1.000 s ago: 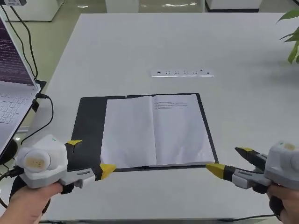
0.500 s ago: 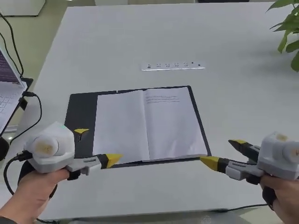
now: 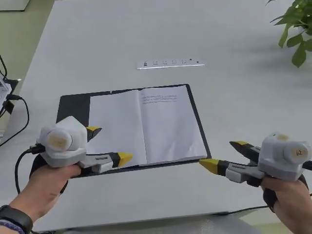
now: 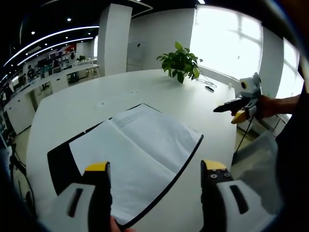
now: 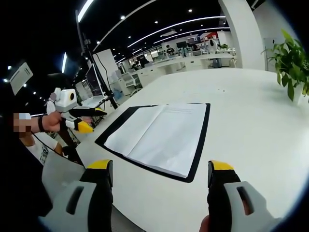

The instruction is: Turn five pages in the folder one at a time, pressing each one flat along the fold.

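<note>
An open black folder lies flat on the white table, with white pages spread on both sides of the fold. My left gripper hovers open over the folder's near left corner, nothing between its jaws. My right gripper is open too, just off the folder's near right corner, apart from it. Each gripper also appears in the other's view: the right gripper at the far right, the left gripper at the left.
A white power strip lies on the table beyond the folder. A green plant stands at the far right. A cable trails off the table's left edge. The table's front edge runs close below both hands.
The head camera has shifted, sliding the scene left and up. My left gripper has come in over the folder's near left corner; the right has stayed near the right corner. Both stay open.
</note>
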Motion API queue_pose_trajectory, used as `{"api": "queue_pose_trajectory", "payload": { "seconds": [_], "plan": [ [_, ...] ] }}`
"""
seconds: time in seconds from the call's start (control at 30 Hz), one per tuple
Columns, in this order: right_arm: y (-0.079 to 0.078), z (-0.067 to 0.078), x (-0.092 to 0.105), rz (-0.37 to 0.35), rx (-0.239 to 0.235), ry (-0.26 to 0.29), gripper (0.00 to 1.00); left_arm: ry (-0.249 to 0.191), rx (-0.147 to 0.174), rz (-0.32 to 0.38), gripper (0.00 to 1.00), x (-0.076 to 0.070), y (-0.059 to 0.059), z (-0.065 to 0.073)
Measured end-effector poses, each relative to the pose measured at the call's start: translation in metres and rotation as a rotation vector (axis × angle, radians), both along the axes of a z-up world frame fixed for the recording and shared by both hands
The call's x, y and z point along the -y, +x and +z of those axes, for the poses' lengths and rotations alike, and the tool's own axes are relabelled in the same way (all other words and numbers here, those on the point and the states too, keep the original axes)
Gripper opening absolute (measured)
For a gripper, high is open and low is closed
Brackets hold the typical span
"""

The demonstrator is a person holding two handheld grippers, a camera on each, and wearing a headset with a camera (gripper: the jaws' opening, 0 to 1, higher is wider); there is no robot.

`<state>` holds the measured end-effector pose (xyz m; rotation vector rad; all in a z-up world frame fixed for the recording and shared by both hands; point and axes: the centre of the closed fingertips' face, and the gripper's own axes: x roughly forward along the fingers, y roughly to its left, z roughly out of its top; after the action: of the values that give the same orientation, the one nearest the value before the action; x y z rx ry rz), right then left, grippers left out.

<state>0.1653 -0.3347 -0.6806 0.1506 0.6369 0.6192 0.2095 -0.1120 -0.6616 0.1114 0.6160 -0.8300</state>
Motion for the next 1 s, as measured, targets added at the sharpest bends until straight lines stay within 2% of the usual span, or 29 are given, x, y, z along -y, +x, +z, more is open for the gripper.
{"api": "queue_pose_trajectory", "payload": {
  "seconds": [0.13,0.5,0.63,0.83,1.0],
  "plan": [
    [0.0,0.0,0.001,0.0,-0.002,0.003,0.8,0.001,-0.004,-0.017,0.76,0.014,0.005,-0.002],
    [-0.001,-0.004,0.01,-0.002,-0.019,0.003,0.8,-0.004,-0.041,-0.08,0.74,0.055,0.018,-0.013],
    [-0.002,-0.005,0.012,-0.001,-0.022,0.006,0.78,-0.011,-0.049,-0.106,0.75,0.074,0.024,-0.018],
    [-0.004,-0.009,0.013,-0.003,-0.045,0.011,0.77,0.003,-0.075,-0.161,0.72,0.103,0.03,-0.03],
    [-0.007,-0.014,0.014,0.005,-0.063,0.003,0.79,0.013,-0.083,-0.193,0.73,0.128,0.034,-0.038]
  ]
}}
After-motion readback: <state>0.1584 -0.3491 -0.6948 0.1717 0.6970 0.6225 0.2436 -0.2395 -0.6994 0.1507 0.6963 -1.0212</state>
